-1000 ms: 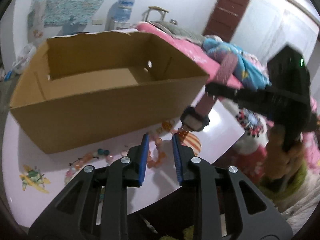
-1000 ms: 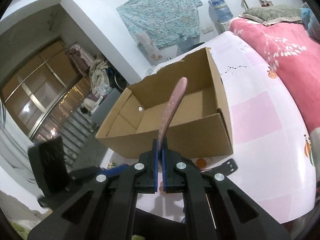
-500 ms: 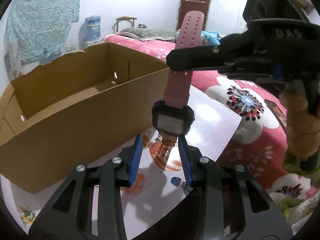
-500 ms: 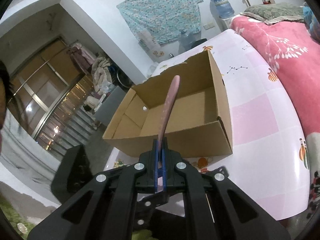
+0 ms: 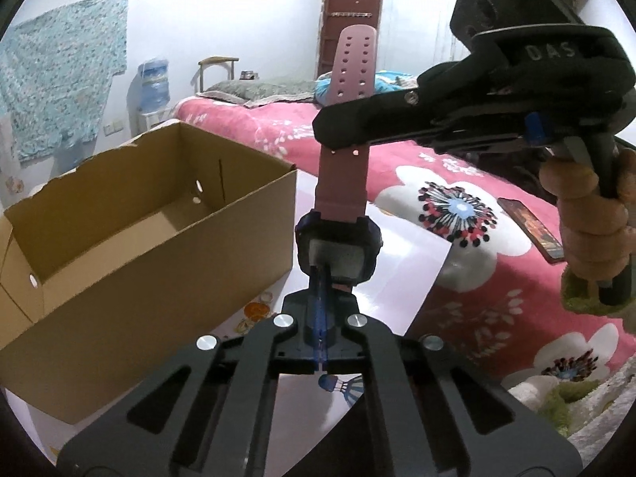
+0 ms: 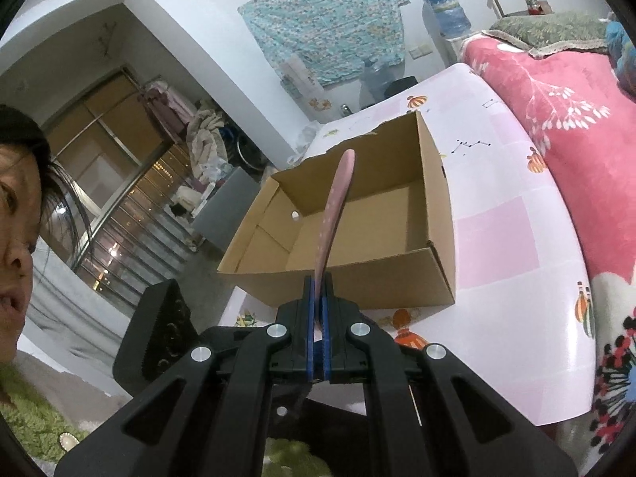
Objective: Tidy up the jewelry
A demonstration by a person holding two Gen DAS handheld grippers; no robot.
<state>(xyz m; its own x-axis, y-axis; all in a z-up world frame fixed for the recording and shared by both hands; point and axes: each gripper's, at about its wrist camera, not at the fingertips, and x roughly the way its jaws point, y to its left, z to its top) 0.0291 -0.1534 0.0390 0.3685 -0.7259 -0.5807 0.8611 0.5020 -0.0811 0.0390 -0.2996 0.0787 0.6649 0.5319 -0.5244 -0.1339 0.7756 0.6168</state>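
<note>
Tongs of the left hand [image 5: 320, 310] sit clenched, blue pads pressed together just under the watch [image 5: 338, 252]; a short stub of the lower strap seems to be nipped between them, though the dark watch case hides the exact spot. The watch hangs in the air directly ahead of these tongs, face toward the camera, its pink perforated strap [image 5: 349, 91] rising straight up. Higher on that strap, the right tongs [image 6: 317, 318] come in from the right side of the left wrist view and clamp it flat between their pads, so the watch is gripped at both ends and clear of the tabletop [image 5: 401, 262]. In the right wrist view the strap shows edge-on, a thin pink blade standing up out of the tightly clenched blue pads. A hand [image 5: 592, 222] wraps the right tool's handle at far right.

Below and beyond the left tongs lies the pale pink tabletop with cartoon prints. To the left of both tongs, standing on the tabletop, is an open cardboard box [image 5: 131, 238], nothing visible inside it. Right of the tabletop spreads a pink flowered blanket [image 5: 477, 214] with a phone [image 5: 532, 228] lying on it. Farther back are a water dispenser [image 5: 153, 79] and a brown door [image 5: 349, 12].
</note>
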